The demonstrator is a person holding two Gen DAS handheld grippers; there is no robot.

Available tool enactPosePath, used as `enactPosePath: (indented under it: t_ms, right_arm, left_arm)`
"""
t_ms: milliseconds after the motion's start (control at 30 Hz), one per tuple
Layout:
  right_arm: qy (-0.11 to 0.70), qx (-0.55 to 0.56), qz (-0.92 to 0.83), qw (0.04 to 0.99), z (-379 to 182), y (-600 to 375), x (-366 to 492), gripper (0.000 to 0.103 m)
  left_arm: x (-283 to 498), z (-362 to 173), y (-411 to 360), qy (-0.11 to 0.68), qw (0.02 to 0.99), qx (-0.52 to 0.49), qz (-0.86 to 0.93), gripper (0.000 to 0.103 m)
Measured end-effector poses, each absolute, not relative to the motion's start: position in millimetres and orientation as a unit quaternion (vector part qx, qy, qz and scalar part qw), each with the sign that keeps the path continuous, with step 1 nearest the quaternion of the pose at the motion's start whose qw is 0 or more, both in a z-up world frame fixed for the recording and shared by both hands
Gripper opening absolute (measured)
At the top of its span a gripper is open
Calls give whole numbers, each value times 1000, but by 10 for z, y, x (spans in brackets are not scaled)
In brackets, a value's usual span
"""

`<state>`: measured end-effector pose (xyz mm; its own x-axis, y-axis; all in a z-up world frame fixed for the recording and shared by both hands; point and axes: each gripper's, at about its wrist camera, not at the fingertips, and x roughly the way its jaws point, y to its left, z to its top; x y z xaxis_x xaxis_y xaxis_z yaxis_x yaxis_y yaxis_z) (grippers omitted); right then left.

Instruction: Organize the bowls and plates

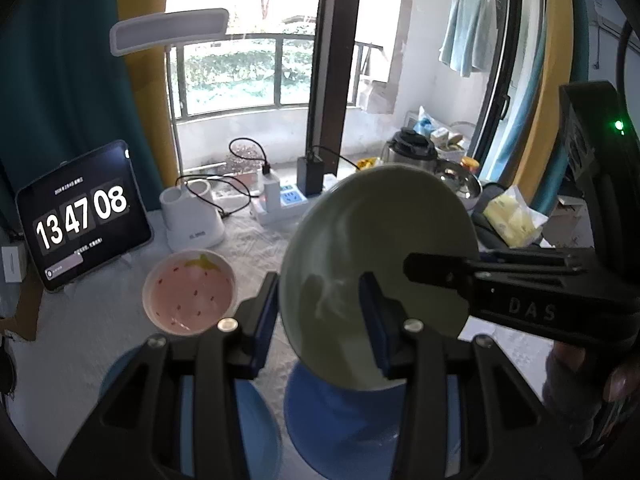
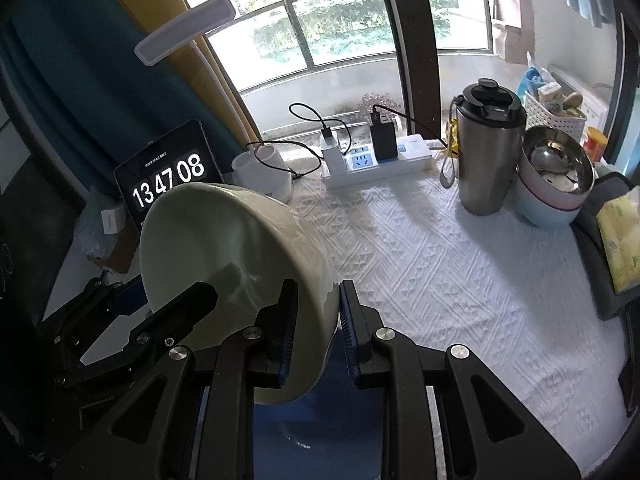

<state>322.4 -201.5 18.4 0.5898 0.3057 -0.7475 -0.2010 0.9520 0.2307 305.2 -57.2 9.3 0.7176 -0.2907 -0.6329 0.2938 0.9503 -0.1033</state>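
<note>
Step in hand: carrying a pale green bowl [image 1: 376, 264] between both tools, clear of the worktop [image 2: 460, 280].

Right tool [image 2: 318, 334]: pinching the bowl's wall at the rim, one pad inside, one outside.

Left tool [image 1: 318, 316]: partly spread, astride the opposite side of the rim. Its inner pad appears to lie against the bowl's inside. Contact of the outer pad cannot be confirmed.

Position: the bowl hangs above a blue dish [image 1: 340, 420] on the worktop. A pink strawberry bowl [image 1: 188, 294] sits apart to its left in the left wrist view.

Attitude: the bowl is tipped well off upright. Its mouth faces sideways toward the left tool, its base toward the right tool. Being round, it has no long axis; its centre line runs nearly level.

Next move, as judged: roll the bowl mouth-up and lower it squarely onto a chosen stack, probably the blue dish, before either tool spreads.
</note>
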Motion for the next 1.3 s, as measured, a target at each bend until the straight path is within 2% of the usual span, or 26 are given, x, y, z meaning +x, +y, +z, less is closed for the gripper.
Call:
enactPosePath:
  t_ms: [1300]
  right_arm:
    - [508,83,111,850,-693,-2132,2650,23]
  left_arm:
    - [2585,-712,-702,418,893,5,-167,41]
